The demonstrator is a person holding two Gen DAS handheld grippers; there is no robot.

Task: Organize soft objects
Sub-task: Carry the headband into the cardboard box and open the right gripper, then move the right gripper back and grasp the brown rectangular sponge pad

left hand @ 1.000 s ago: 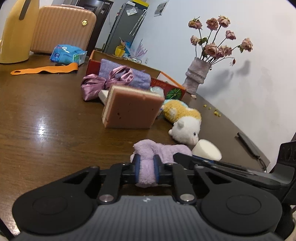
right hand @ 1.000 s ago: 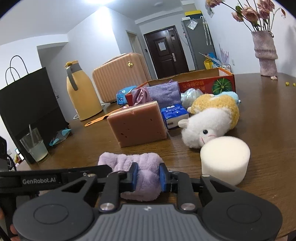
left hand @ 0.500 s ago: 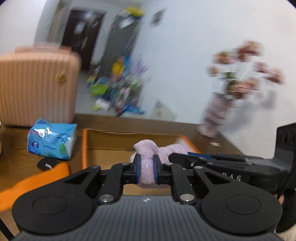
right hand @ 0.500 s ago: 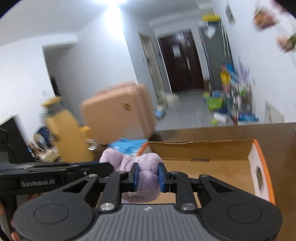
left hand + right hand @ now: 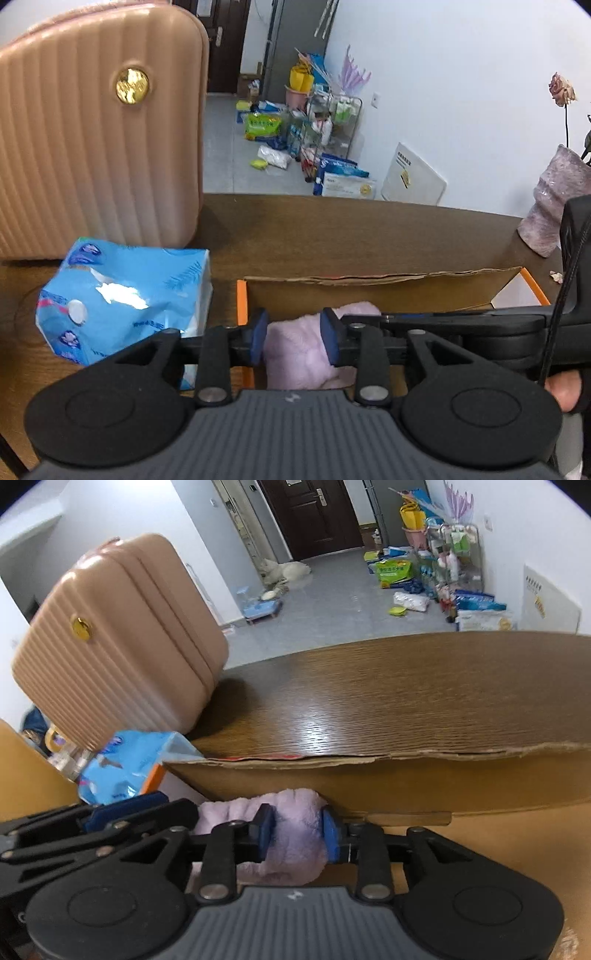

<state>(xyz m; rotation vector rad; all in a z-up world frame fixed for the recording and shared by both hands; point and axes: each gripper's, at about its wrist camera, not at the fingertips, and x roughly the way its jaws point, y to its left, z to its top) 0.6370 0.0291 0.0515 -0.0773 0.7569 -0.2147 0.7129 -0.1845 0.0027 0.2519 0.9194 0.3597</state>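
Note:
A fluffy lilac plush cloth (image 5: 295,350) is held between both grippers inside an open cardboard box (image 5: 388,288) with orange edges. My left gripper (image 5: 294,341) has its blue pads against the cloth's left end, with the jaws wider than before. My right gripper (image 5: 298,830) grips the cloth's right end (image 5: 295,827), down near the box's far wall (image 5: 406,786). The right gripper's body crosses the left wrist view at the right, and the left gripper lies at the lower left of the right wrist view.
A blue tissue pack (image 5: 122,299) lies just left of the box. A pink ribbed suitcase (image 5: 92,129) stands behind it on the wooden table (image 5: 388,701). A pinkish vase (image 5: 550,206) stands at the far right. Clutter lies on the floor beyond the table.
Both grippers have carried the lilac cloth from the table front up and over into the cardboard box and lowered it. The jaws of both look wider apart than before.

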